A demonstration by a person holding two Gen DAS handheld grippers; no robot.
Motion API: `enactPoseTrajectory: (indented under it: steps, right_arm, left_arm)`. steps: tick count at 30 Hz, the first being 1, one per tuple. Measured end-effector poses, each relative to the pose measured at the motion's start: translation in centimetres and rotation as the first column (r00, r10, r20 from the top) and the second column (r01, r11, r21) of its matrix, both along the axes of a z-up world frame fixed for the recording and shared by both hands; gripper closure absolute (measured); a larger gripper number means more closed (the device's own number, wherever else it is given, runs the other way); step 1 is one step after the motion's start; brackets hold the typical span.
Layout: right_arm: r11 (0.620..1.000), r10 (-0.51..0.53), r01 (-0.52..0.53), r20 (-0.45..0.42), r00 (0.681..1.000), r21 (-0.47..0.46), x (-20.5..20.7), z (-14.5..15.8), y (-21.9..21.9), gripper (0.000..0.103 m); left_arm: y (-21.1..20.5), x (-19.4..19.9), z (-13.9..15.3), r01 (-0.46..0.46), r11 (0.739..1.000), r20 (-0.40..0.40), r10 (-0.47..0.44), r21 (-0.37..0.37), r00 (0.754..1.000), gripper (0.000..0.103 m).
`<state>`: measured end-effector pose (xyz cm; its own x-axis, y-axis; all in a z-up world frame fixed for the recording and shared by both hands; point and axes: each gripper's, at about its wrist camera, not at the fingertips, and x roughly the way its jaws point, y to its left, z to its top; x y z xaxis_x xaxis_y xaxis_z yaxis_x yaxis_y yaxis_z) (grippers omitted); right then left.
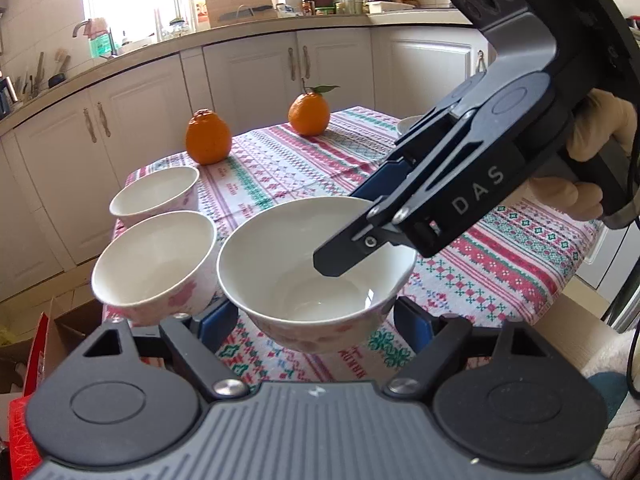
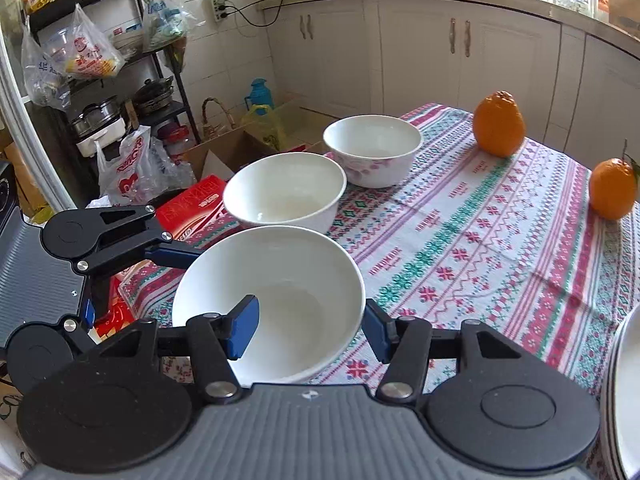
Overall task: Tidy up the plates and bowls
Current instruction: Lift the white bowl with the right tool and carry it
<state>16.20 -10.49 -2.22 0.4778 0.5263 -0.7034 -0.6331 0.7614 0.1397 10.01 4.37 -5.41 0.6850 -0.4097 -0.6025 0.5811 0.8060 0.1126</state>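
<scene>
A white bowl (image 1: 288,264) (image 2: 280,280) with pink flowers outside hangs just above the patterned tablecloth (image 2: 460,248), near its corner. My left gripper (image 1: 316,320) clasps the bowl's lower body, a blue pad against each side. My right gripper (image 2: 312,334) (image 1: 352,224) comes in from the right and grips the bowl's wall, with one finger inside and the other outside the rim. Two matching bowls stand on the cloth beyond it, the nearer bowl (image 1: 156,264) (image 2: 284,192) close beside the held one and the farther bowl (image 1: 156,192) (image 2: 372,148) behind. A stack of plates (image 2: 626,392) shows at the right edge.
Two oranges (image 1: 208,136) (image 1: 309,114) stand at the table's far side. Past the table's edge near the bowls, cardboard boxes and a red box (image 2: 192,208) lie on the floor. White cabinets run behind the table. A hand (image 1: 600,128) holds the right gripper's handle.
</scene>
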Motion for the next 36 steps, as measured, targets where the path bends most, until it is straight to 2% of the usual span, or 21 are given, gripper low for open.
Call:
enactPoseTrajectory:
  steps: [12,31,34,36]
  right_arm:
    - [0.992,-0.123,0.123,0.011,0.992,-0.021,0.7,-0.5,-4.7,0.041]
    - [0.986,-0.162,0.162,-0.003,0.987,-0.041,1.4,-1.8,-5.9,0.039]
    - [0.987,-0.158,0.157,-0.004,0.987,-0.037,1.3,-1.8,-5.9,0.035]
    - [0.988,-0.149,0.149,-0.005,0.989,-0.035,1.4,-1.9,-5.8,0.028]
  left_arm:
    - [-4.3,2.6,-0.7,0.106,0.994,-0.007,-0.106,-0.007,0.994,0.018]
    - [-5.7,3.8,-1.9,0.122,0.993,-0.033,-0.122,-0.008,0.992,0.018]
    - [-5.7,3.8,-1.9,0.123,0.992,-0.029,-0.124,-0.005,0.992,0.018]
    - [-5.8,3.8,-2.0,0.125,0.992,-0.028,-0.125,0.000,0.992,0.018]
